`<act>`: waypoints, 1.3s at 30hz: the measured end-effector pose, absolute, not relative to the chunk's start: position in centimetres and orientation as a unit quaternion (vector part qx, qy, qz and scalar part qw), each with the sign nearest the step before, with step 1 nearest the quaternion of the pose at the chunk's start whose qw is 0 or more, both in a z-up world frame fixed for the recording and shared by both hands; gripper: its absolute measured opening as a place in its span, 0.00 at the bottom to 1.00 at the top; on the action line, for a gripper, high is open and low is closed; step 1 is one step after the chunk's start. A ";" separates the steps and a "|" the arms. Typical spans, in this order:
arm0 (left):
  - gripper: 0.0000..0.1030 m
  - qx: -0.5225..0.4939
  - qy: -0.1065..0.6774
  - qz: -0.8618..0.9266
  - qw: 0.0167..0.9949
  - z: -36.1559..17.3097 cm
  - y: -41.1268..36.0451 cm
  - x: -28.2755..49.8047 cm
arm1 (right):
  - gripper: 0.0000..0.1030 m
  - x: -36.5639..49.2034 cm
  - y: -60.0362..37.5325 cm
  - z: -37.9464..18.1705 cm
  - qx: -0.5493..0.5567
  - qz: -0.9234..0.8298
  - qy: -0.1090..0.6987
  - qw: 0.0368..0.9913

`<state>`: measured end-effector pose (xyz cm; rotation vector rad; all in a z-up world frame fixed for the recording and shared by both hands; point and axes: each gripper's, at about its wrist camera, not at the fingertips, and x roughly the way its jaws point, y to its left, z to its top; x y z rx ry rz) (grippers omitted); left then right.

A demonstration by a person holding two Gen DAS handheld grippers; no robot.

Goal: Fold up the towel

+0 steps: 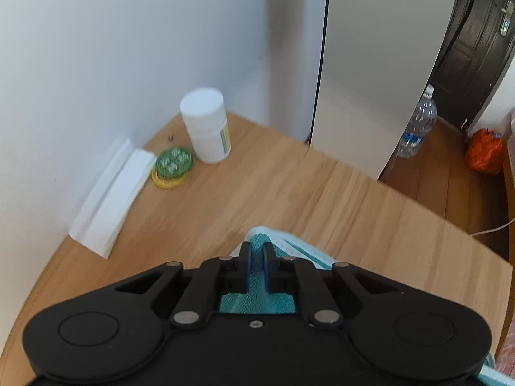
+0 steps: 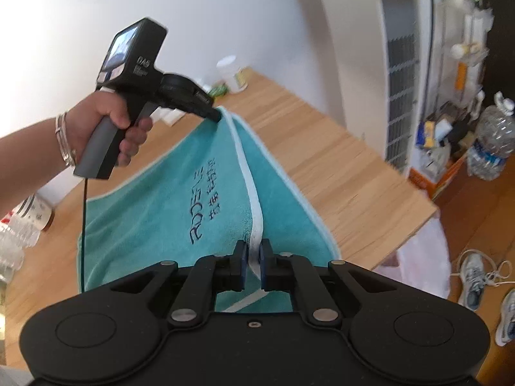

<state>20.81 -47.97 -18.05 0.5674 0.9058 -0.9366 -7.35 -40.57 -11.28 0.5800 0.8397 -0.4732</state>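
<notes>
Our left gripper (image 1: 256, 259) pinches one corner of the teal towel (image 2: 154, 212), and our right gripper (image 2: 253, 257) clamps the white-trimmed edge at the other corner. Between them we hold the towel raised and folded double above the wooden surface (image 2: 322, 160), its lower part draping onto it. At the far left corner of the surface stands a white bottle (image 1: 207, 125).

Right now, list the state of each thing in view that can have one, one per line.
Towel: lifted off the table, held by two corners, partly folded.
Left gripper: shut on towel.
Right gripper: shut on towel's white edge.
White bottle: upright, capped.
Water bottle: upright on floor, capped.
Dark door: closed.
</notes>
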 end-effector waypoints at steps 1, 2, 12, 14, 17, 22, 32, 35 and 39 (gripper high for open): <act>0.07 0.257 0.412 -0.433 0.760 -17.8 -48.1 20.7 | 0.07 -7.5 -40.8 -11.4 0.277 -0.232 0.401 0.842; 0.07 0.253 0.410 -0.435 0.760 -17.8 -48.3 20.5 | 0.07 -7.6 -40.9 -11.4 0.280 -0.239 0.404 0.837; 0.13 0.276 0.381 -0.450 0.759 -19.5 -51.3 17.9 | 0.07 -7.4 -41.4 -14.5 0.265 -0.319 0.458 0.786; 0.30 0.285 0.383 -0.436 0.763 -20.0 -51.8 17.9 | 0.08 -7.4 -41.4 -14.9 0.262 -0.330 0.466 0.778; 0.34 0.281 0.389 -0.417 0.772 -19.8 -51.4 18.6 | 0.10 -7.2 -41.6 -15.6 0.236 -0.354 0.483 0.765; 0.45 0.270 0.392 -0.402 0.782 -17.1 -46.1 20.2 | 0.23 -7.1 -41.5 -15.0 0.190 -0.356 0.492 0.771; 0.54 0.237 0.442 -0.254 0.827 -16.1 -31.0 22.9 | 0.41 -5.2 -44.8 -12.4 0.156 -0.263 0.463 0.832; 0.54 0.226 0.458 -0.198 0.837 -17.2 -27.8 24.1 | 0.41 -3.4 -45.0 -12.2 0.153 -0.238 0.465 0.839; 0.59 0.203 0.477 -0.163 0.840 -18.3 -25.2 25.3 | 0.41 -0.8 -44.6 -12.6 0.147 -0.198 0.476 0.844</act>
